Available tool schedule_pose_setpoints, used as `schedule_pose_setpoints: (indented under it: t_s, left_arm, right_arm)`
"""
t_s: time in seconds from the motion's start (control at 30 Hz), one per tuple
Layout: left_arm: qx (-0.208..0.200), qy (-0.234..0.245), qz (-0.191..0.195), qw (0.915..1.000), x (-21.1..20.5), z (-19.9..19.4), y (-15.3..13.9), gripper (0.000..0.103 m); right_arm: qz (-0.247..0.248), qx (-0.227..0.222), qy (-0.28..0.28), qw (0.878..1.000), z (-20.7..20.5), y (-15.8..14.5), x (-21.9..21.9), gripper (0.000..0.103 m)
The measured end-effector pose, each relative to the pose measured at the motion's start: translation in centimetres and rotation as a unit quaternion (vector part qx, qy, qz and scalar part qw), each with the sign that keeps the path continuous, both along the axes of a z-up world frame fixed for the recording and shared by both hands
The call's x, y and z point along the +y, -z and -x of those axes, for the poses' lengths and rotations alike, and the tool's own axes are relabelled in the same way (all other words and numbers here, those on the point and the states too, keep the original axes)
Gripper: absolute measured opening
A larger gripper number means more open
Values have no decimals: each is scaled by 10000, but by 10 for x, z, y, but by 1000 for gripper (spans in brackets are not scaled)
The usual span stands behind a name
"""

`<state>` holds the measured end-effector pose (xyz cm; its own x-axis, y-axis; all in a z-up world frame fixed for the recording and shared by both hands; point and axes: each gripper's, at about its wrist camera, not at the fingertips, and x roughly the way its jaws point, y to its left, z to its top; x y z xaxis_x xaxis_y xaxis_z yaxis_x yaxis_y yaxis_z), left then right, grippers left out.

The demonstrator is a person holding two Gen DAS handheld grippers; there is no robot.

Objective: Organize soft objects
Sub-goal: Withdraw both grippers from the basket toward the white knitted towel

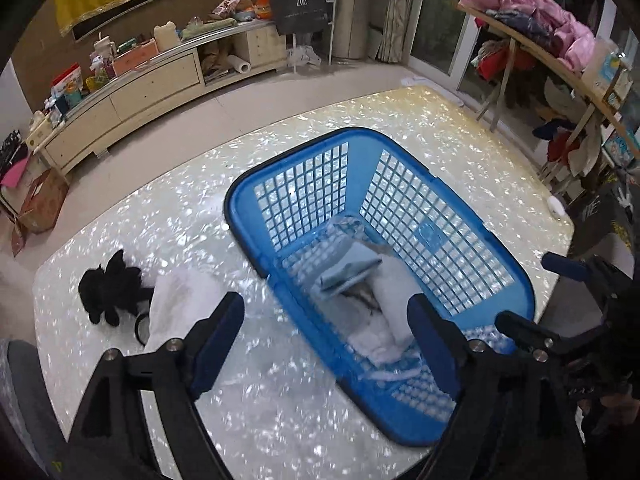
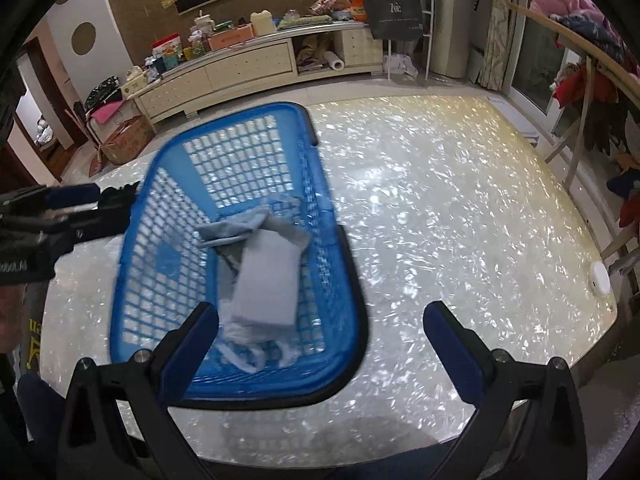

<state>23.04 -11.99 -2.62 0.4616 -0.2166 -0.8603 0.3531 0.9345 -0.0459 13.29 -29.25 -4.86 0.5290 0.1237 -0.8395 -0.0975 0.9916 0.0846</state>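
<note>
Blue plastic basket (image 1: 248, 196) stands on the pearly table (image 1: 440, 120) and holds the folded cloths (image 1: 352, 268), at least two, pale blue and white; both the left gripper (image 1: 326, 334) and the right gripper (image 2: 320, 326) hover released and empty above its near end. Judged step: between placements. Next move calls for reaching left to one black plush toy (image 1: 108, 286) and one white cloth (image 1: 180, 300) beside the basket.

A dark tote bag (image 2: 394, 16) hanging on the white rack (image 2: 430, 20) at twelve o'clock carried the word "Zoe" in pale letters, with a line of smaller print beneath it too fine to read. Other packaging on the sideboard (image 2: 248, 68) stayed illegible.
</note>
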Motion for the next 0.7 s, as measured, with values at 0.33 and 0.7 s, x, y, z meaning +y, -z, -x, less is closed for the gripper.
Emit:
schedule_pose_setpoints:
  t_s: [0.33,0.7]
  left_arm:
    - [-541,-290,256,9978,55,54,-23,103]
    - [-538,-756,523,9943,130,91,-28,103]
  right_arm:
    - [60,-174,-149,9997,16,-19,33,102]
    - [199,-271,-566,9978,25,-26,89,102]
